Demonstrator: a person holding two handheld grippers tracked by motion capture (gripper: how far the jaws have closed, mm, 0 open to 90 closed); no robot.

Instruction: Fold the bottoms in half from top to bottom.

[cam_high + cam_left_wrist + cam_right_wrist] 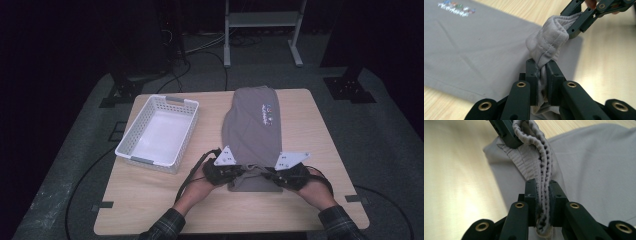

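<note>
I am working with a grey pair of shorts [252,132] that lies flat on the wooden surface [320,150], to the right of the white basket [159,131] and with its printed logo [266,113] towards the far end. I judge the cloth light, soft and limp: it will sag and fold wherever it is not supported, and it should not slip much, since the knit is matte. The elastic waistband [541,157] at the near end is the thickest, firmest part, so I think that is the right place to hold it, one grip towards each side, which keeps the edge from drooping between the two.

That is how I have it now. The left hand-held gripper [544,66] is nearly closed, its jaws pinching a bunched fold of the waistband between them. The right hand-held gripper [544,187] is likewise narrow, clamped on the ribbed, stitched band, which runs up out of its jaws. In the high view both hand-held grippers sit side by side at the near edge of the shorts, with the band gathered up between them and the rest of the garment on the surface.
</note>
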